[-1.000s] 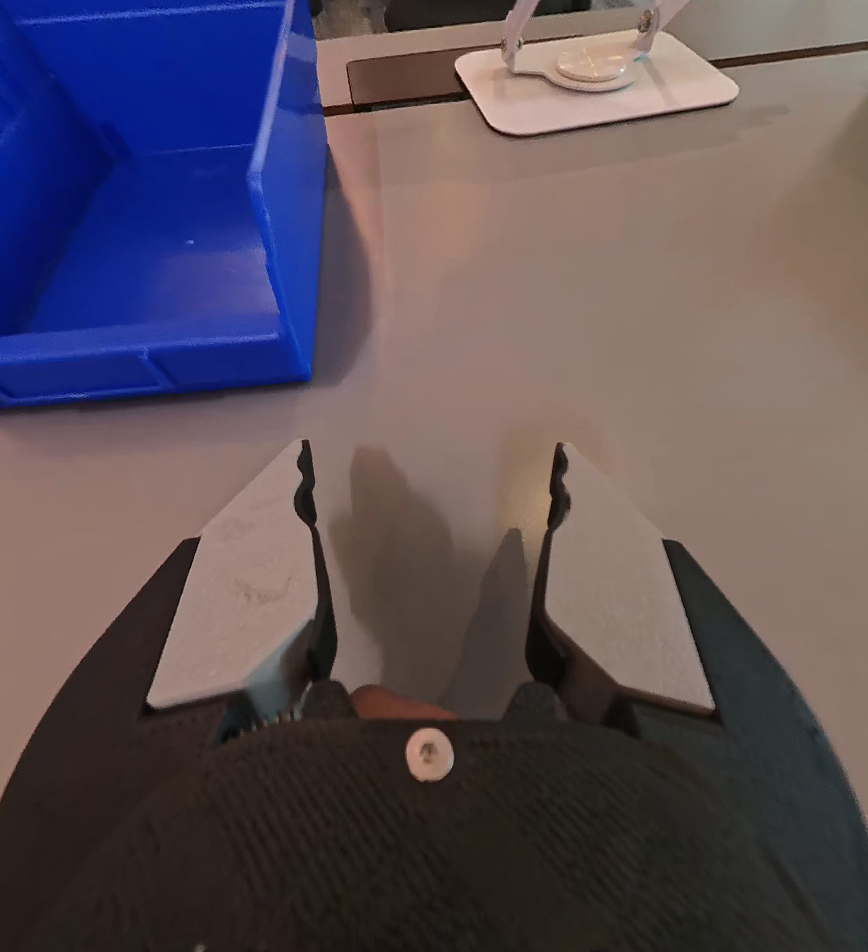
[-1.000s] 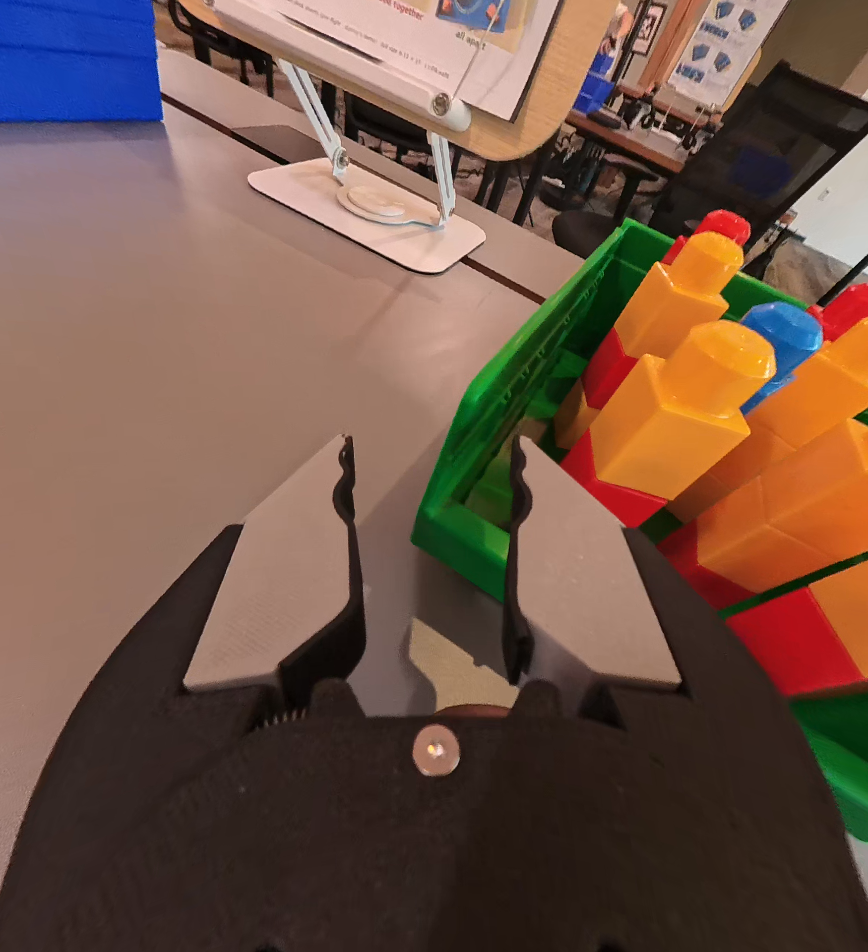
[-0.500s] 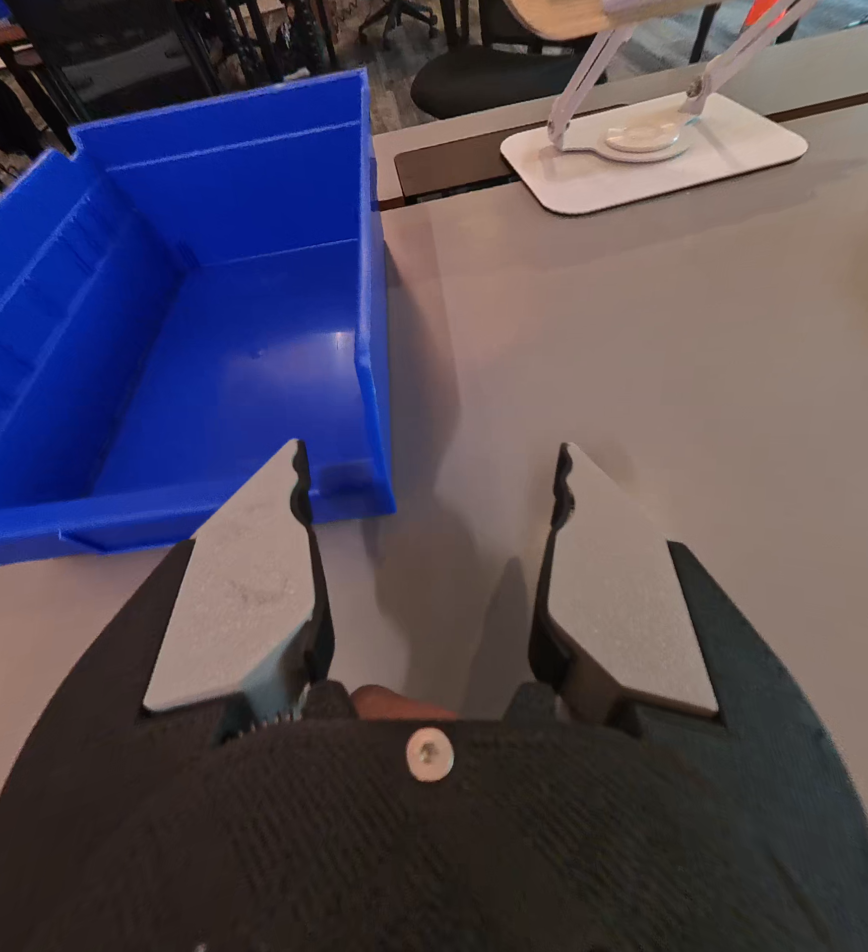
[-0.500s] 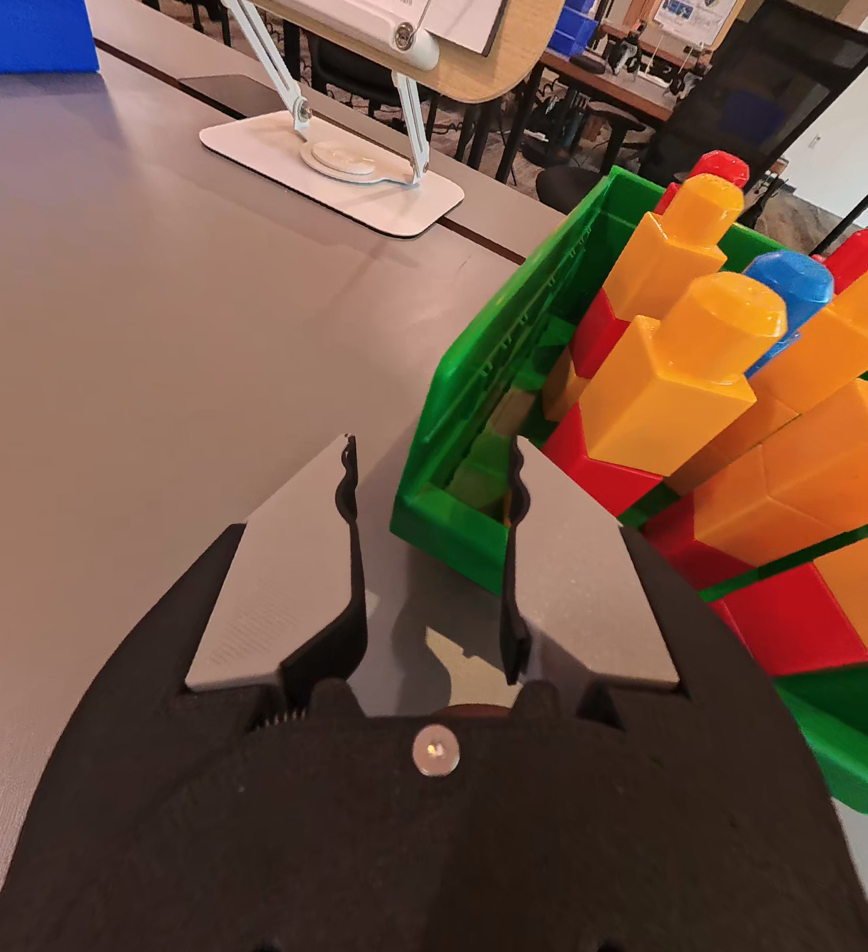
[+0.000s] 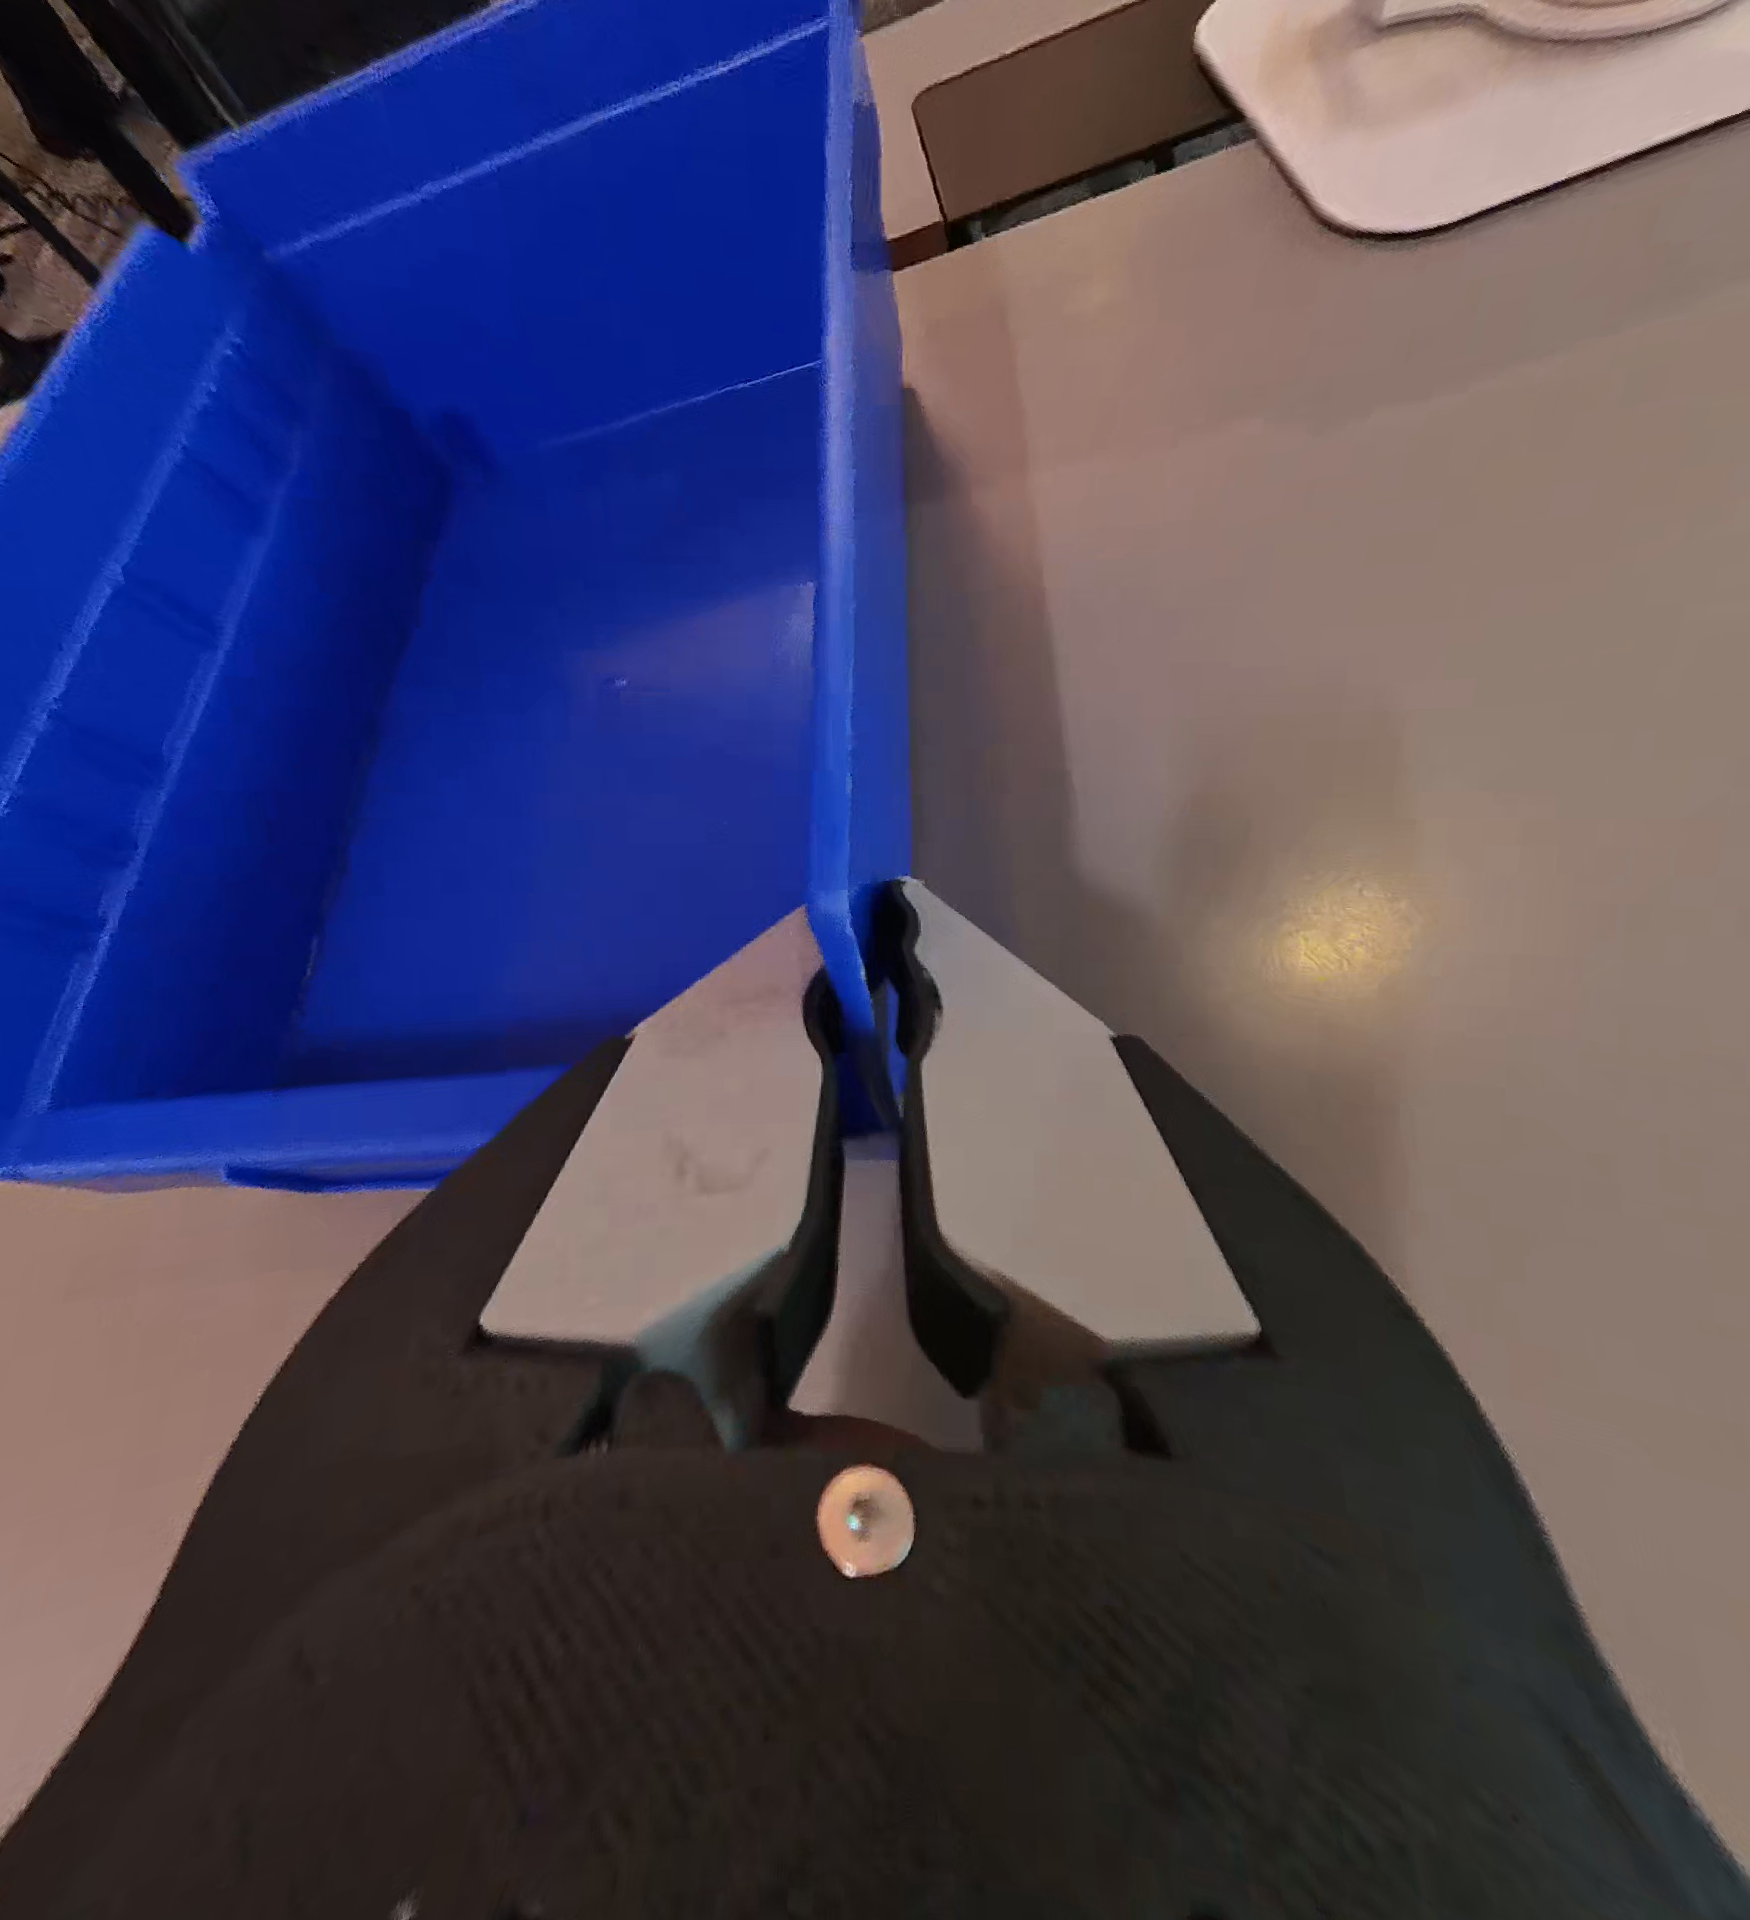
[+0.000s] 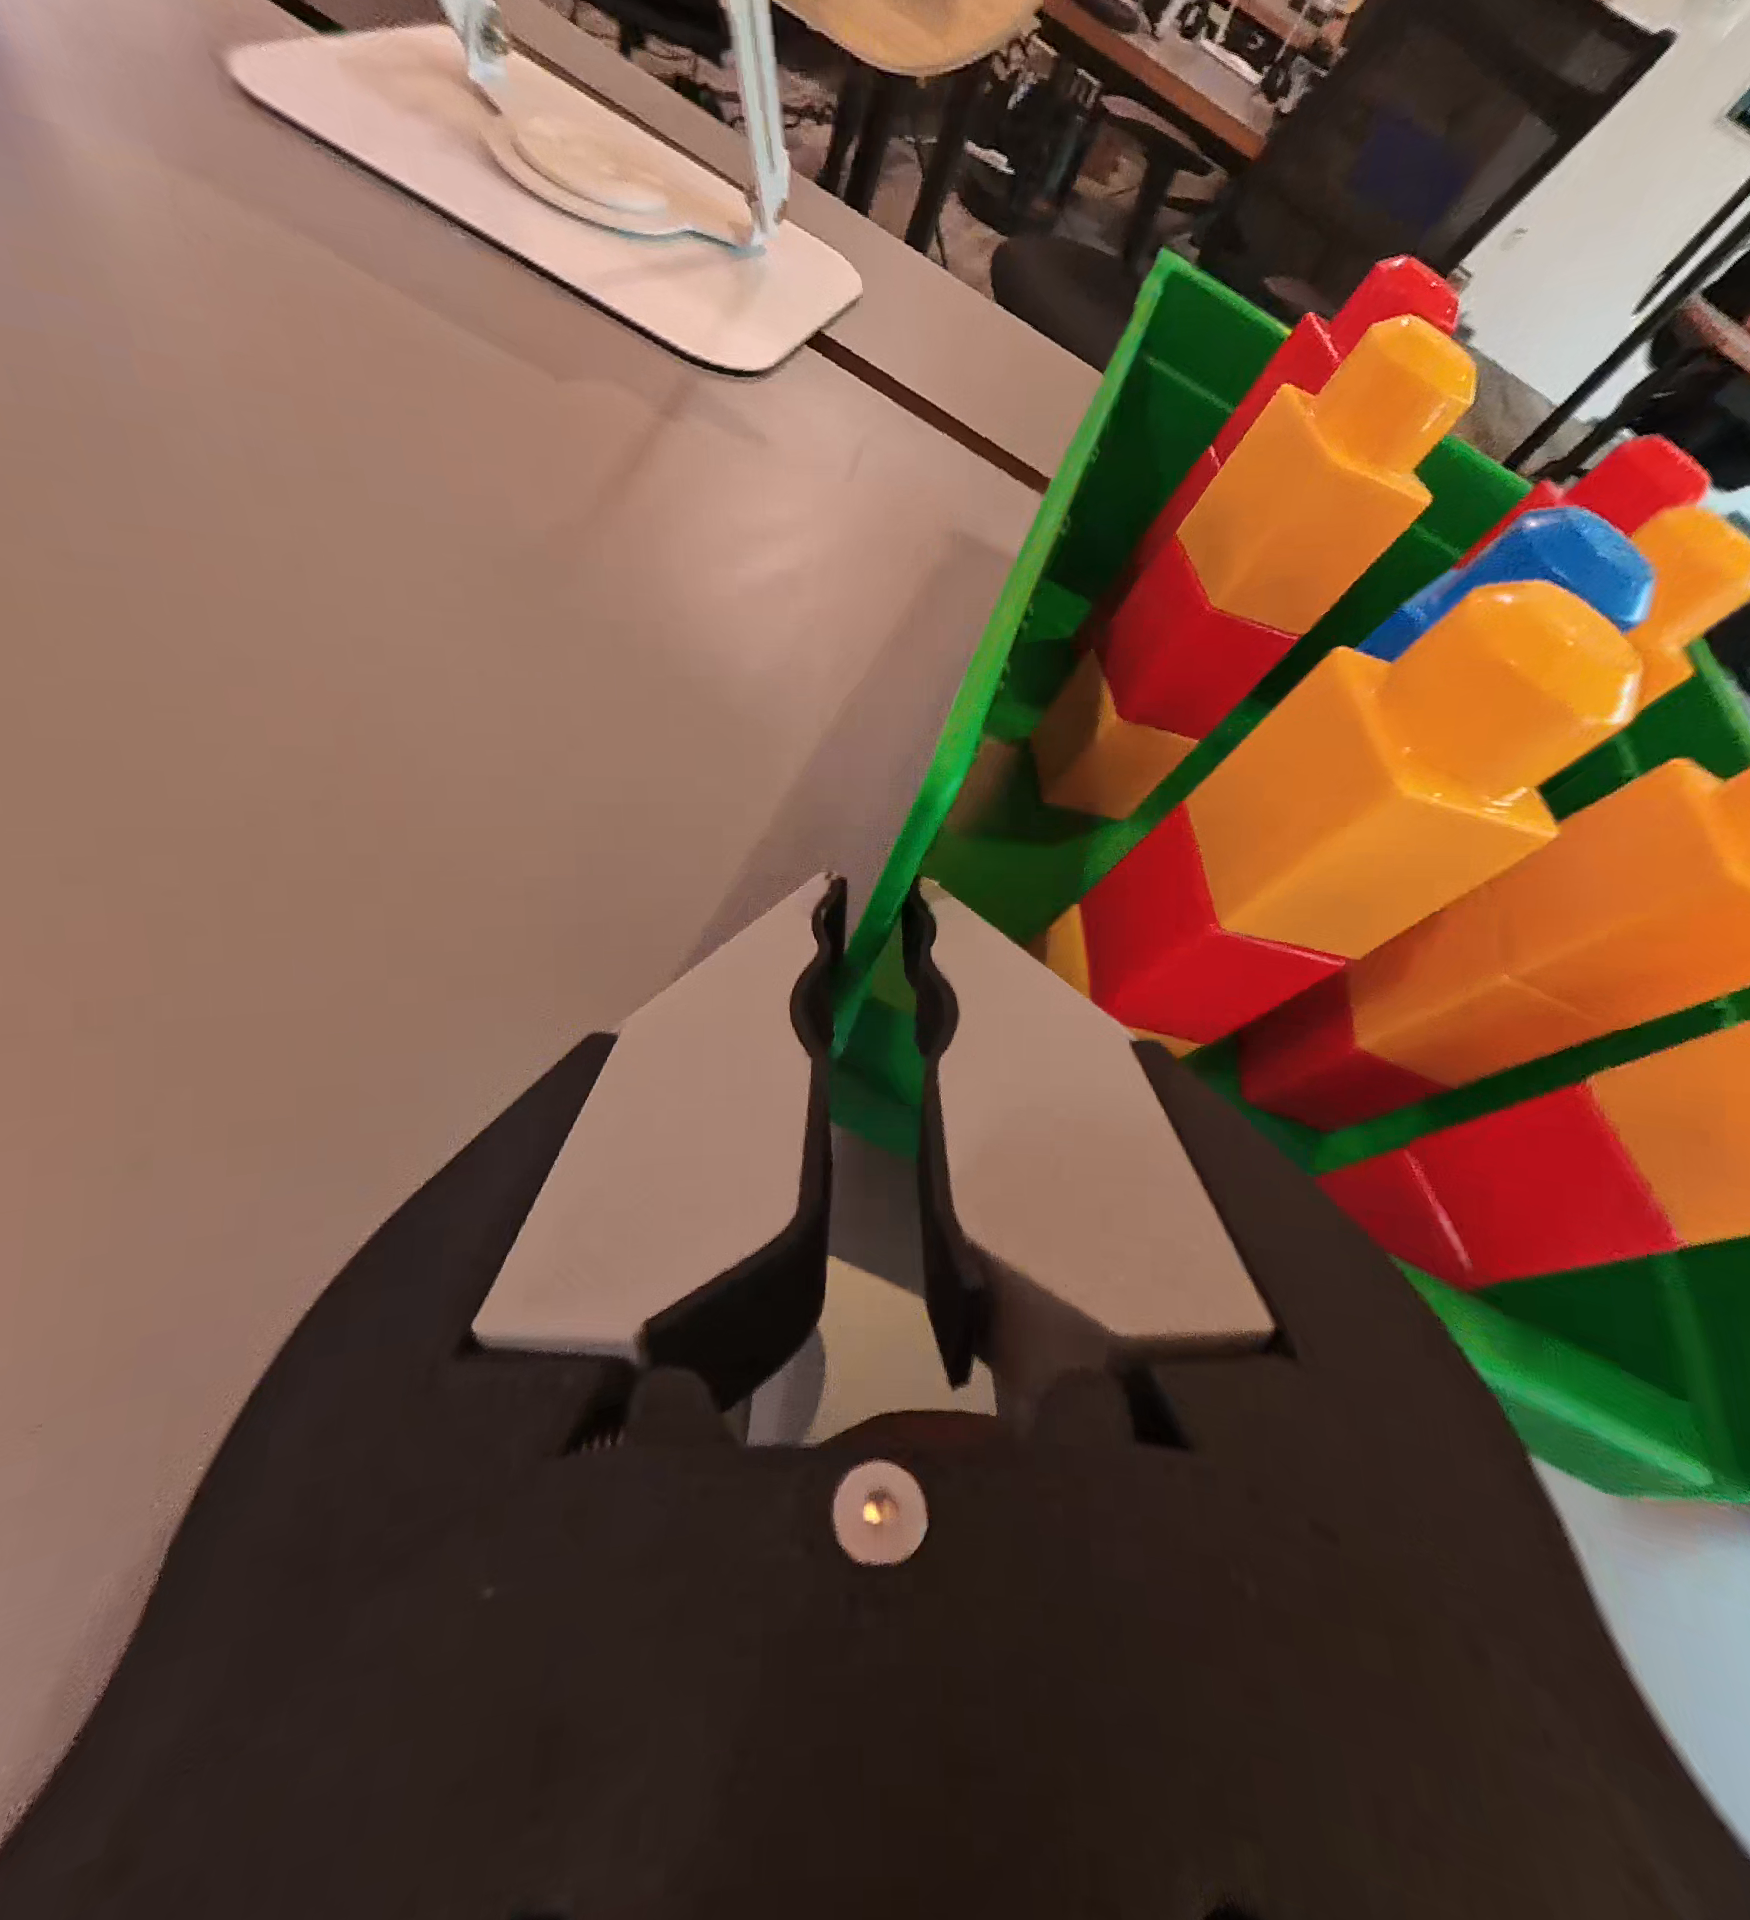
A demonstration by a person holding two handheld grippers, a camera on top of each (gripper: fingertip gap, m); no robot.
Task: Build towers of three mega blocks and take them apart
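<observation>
In the left wrist view my left gripper [image 5: 866,935] is shut on the right wall of a blue bin [image 5: 845,520], near its front corner; the thin wall is pinched between the pads. I see no blocks inside the bin. In the right wrist view my right gripper [image 6: 876,914] is shut on the left wall of a green bin [image 6: 1037,582], near its front corner. The green bin holds several upright towers of mega blocks, with orange blocks [image 6: 1370,810] on red blocks [image 6: 1183,935] and one blue block [image 6: 1557,561] farther back.
Both bins stand on a grey table [image 5: 1370,623]. A white stand base sits at the table's far side in the left wrist view [image 5: 1473,114] and in the right wrist view [image 6: 559,197]. Chairs and desks lie beyond the table. Across from one pair of fingers to the other is roughly 55 cm.
Both grippers were open and apart from the bins; each has moved forward onto its bin's side wall, and the pads have closed on it.
</observation>
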